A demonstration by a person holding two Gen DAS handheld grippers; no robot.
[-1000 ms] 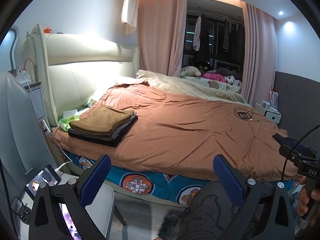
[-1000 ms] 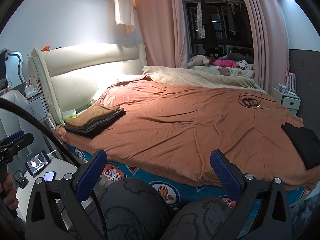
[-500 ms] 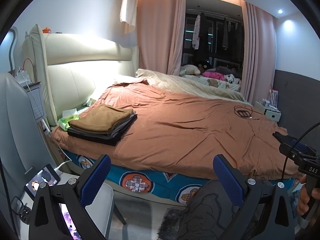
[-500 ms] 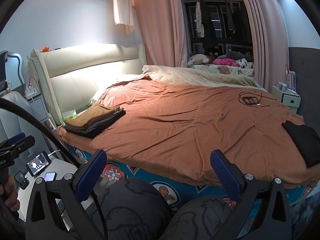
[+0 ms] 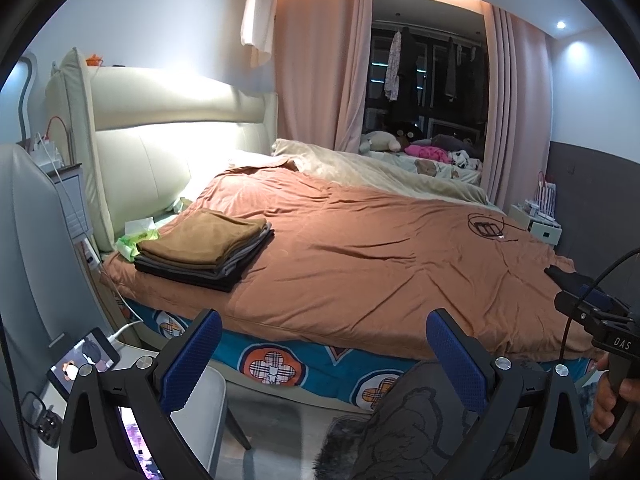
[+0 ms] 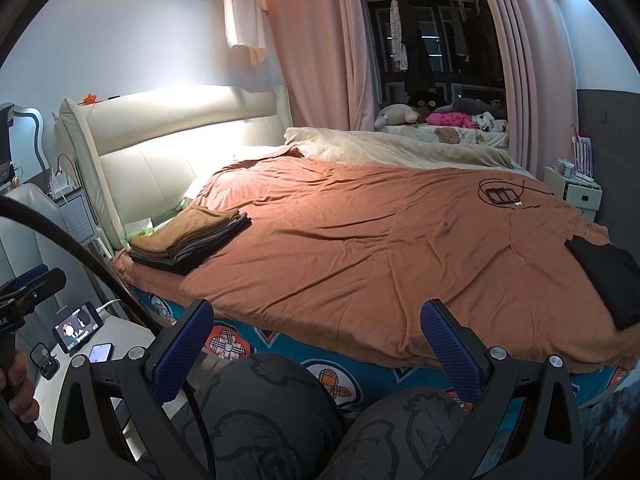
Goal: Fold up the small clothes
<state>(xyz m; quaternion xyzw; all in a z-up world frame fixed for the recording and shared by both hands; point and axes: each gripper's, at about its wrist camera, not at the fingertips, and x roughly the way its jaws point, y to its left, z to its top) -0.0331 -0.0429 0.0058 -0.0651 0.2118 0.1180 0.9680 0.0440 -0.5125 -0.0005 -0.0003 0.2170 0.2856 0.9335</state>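
Note:
A stack of folded clothes (image 5: 208,248), brown on top and grey and black below, lies at the bed's near left corner; it also shows in the right wrist view (image 6: 188,240). A black garment (image 6: 608,280) lies flat at the bed's right edge. My left gripper (image 5: 324,354) is open and empty, held off the bed above the person's knees. My right gripper (image 6: 316,344) is open and empty, also short of the bed's near edge. The right gripper's body shows in the left wrist view (image 5: 592,312).
The bed has a rust-orange cover (image 6: 380,240) and a beige blanket (image 6: 400,148) at the far side. A black cable and charger (image 6: 502,194) lie on the cover at the right. A side table (image 6: 120,332) with a phone stands at the left. A white nightstand (image 6: 576,192) is at the far right.
Both views have shifted only slightly; the grippers stay open and nothing on the bed has moved.

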